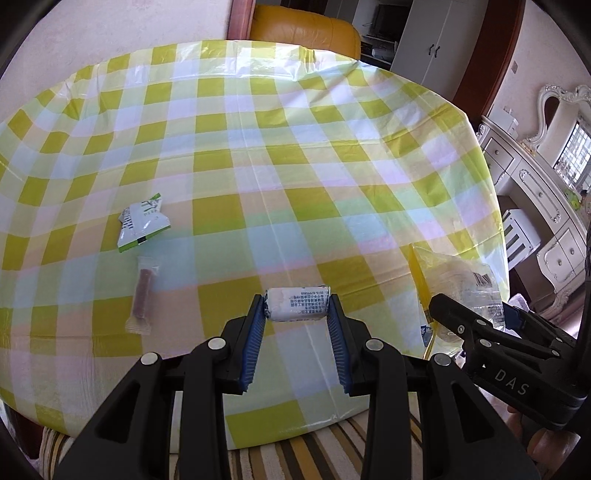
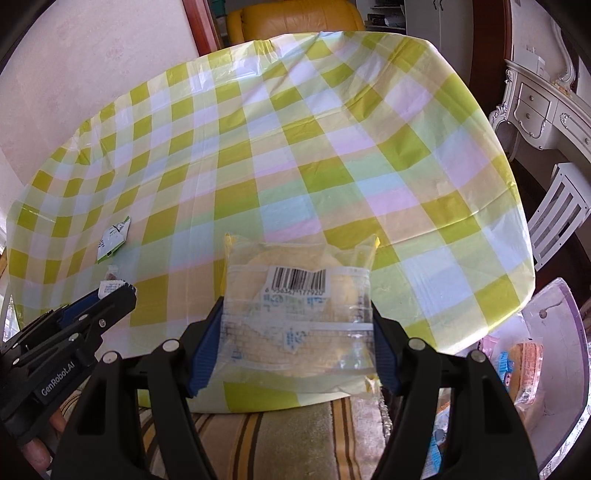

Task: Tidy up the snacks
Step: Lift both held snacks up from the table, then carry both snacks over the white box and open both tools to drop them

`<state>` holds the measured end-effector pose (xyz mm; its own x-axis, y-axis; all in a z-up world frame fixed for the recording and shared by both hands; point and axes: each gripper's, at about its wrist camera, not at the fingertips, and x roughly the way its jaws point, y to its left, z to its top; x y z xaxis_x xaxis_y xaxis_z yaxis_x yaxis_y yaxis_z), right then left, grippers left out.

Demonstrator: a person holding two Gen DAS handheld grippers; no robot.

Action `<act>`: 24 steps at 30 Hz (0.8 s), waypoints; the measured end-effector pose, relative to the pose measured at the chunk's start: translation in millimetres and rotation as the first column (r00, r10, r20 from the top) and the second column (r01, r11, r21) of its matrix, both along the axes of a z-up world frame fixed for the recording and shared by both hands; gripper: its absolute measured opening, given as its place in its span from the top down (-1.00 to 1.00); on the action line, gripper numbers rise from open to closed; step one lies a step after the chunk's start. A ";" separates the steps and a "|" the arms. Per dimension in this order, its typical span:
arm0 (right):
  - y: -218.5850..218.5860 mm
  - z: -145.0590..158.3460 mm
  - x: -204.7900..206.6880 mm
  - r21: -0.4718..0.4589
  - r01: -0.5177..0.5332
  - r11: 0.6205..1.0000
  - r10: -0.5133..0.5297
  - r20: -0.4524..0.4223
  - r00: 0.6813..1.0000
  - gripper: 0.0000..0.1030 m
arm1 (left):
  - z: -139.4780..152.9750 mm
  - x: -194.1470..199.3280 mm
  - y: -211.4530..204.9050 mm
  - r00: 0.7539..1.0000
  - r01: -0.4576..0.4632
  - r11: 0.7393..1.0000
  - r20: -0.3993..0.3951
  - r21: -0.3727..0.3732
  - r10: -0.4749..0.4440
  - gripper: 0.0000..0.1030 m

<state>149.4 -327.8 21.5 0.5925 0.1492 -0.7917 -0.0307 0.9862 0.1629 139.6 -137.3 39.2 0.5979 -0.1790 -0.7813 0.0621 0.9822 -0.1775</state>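
Note:
My left gripper (image 1: 297,303) is shut on a small white wrapped snack roll (image 1: 297,303), held just above the checked tablecloth near the table's front edge. A green-and-white snack packet (image 1: 143,226) and a clear-wrapped brown stick snack (image 1: 142,293) lie on the cloth to its left. My right gripper (image 2: 299,314) is shut on a clear bag of yellow bread with a barcode (image 2: 299,306), held over the front edge. That bag also shows in the left wrist view (image 1: 461,291). The left gripper shows in the right wrist view (image 2: 114,291), as does the green packet (image 2: 113,240).
The table (image 1: 258,129) has a yellow-green checked plastic cloth. A striped cushion (image 2: 280,439) lies below its front edge. More packaged snacks (image 2: 524,365) lie at the lower right. A white dresser (image 1: 535,177) and a white chair (image 2: 557,218) stand to the right, a yellow sofa (image 1: 303,33) behind.

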 end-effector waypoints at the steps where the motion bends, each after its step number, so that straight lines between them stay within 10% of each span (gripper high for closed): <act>1: -8.0 0.3 -2.9 -0.003 0.012 1.000 -0.012 0.001 1.000 -0.35 | 0.8 -1.1 -8.4 1.000 0.019 1.000 -0.001 -0.001 -0.019 0.35; 10: -88.3 -4.0 -43.8 -0.051 0.127 0.991 -0.128 -0.012 0.992 -0.35 | 1.6 -24.0 -98.9 0.960 0.268 0.961 -0.065 -0.067 -0.273 0.35; 24: -201.2 -40.4 -121.5 -0.115 0.323 0.939 -0.334 -0.092 0.938 -0.35 | -15.4 -88.6 -222.7 0.788 0.577 0.810 -0.194 -0.101 -0.585 0.35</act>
